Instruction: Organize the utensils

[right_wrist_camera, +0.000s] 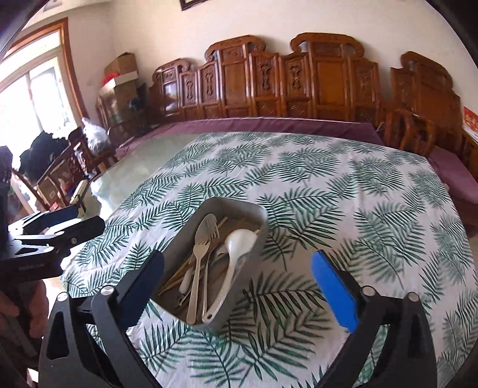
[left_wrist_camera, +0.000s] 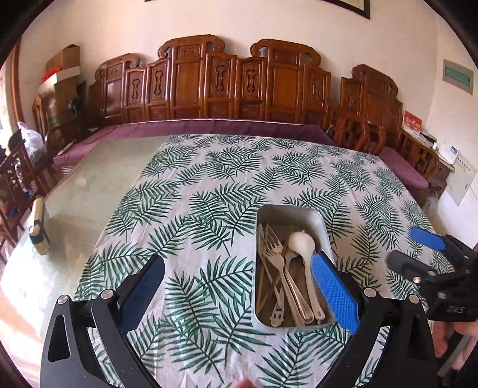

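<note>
Lying lengthwise in the metal tray, utensils point handles toward both grippers. Left gripper and right gripper gape empty; the tray sits nearer the right.

In the left wrist view, the blue-padded finger of the left gripper covers the near right wall of the grey rectangular metal tin. Inside it, thin wooden chopsticks lie mostly under the steel forks, so their count cannot be told. The black right gripper is cut off by the right edge. In the right wrist view, the dark finger hides the tin's near left corner, and the picture frame is cropped at the top.
</note>
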